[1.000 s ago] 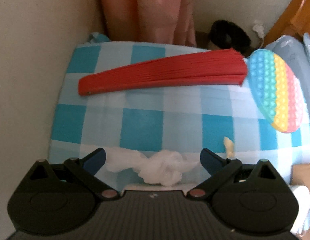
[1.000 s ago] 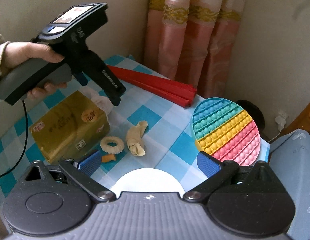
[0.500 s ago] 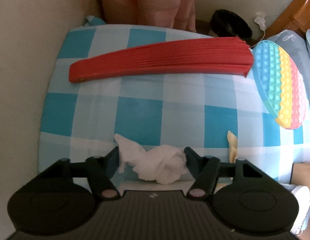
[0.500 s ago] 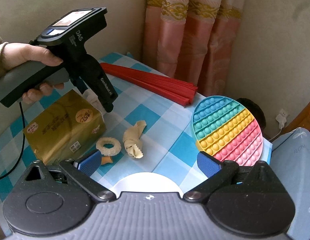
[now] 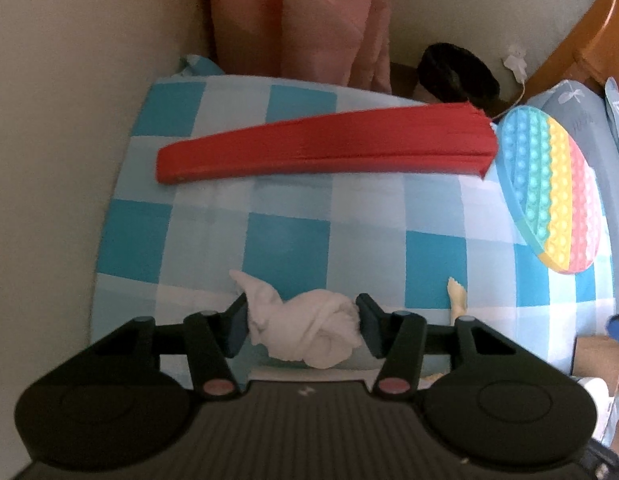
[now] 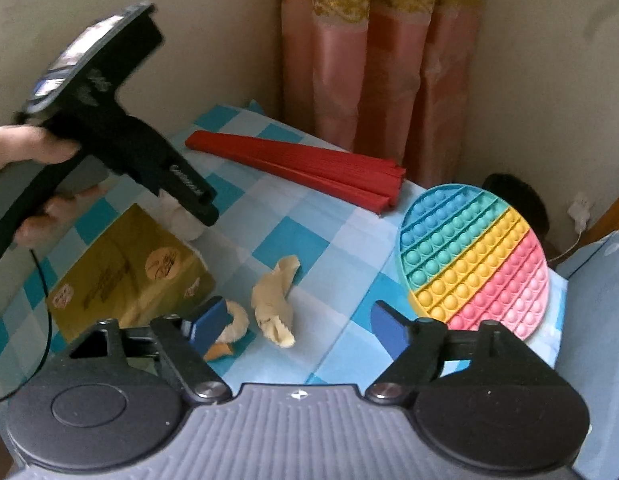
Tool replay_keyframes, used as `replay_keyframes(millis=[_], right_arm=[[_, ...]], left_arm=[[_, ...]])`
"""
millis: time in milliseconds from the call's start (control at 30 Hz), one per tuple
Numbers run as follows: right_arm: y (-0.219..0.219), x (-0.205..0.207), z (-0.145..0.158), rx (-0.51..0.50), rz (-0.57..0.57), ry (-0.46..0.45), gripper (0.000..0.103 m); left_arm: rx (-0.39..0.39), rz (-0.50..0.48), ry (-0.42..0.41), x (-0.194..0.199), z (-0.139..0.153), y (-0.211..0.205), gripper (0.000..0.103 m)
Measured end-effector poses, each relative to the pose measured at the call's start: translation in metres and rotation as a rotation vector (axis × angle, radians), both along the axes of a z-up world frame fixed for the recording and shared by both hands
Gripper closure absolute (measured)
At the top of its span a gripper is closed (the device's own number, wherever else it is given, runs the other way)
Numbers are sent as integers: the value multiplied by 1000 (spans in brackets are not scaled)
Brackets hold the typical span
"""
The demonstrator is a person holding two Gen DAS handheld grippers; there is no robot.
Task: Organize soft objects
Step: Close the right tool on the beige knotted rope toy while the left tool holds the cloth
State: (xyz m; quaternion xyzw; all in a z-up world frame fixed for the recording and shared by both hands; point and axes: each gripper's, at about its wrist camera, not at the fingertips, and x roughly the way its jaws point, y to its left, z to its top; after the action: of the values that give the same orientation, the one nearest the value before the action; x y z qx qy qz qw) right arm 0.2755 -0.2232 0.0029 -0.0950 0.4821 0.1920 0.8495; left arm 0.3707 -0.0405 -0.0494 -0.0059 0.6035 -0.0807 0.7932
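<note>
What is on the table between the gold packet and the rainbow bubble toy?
In the right wrist view, a cream twisted soft piece and a cream ring lie on the checked cloth between the gold packet and the rainbow bubble toy.

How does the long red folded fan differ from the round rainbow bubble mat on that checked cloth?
The long red folded fan is narrow, straight and a single colour; the round rainbow bubble mat is a wide disc striped blue, green, yellow and pink. The fan's surface shows flat slats, the mat's rows of small domes. Both lie flat on the blue-checked tablecloth, untouched by either gripper.
</note>
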Motion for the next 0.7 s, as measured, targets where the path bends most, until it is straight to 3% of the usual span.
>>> replay_keyframes(millis=[133,200,267,533,700], right_arm=[[15,24,-19,-30,-9,90,32],[20,35,-29,-36,-24,139,45],[23,45,-40,-39,-45,185,50],[33,57,-64,-39,-44,259,51],[31,61,-72,-32,-69,273,59]], left_arm=[[6,17,-15,2,5,6,48],[5,27,-17,3,6,9,48],[2,32,-18,3,6,11,48],[0,32,-16,4,1,10,48],[-4,36,-14,4,0,11,48]])
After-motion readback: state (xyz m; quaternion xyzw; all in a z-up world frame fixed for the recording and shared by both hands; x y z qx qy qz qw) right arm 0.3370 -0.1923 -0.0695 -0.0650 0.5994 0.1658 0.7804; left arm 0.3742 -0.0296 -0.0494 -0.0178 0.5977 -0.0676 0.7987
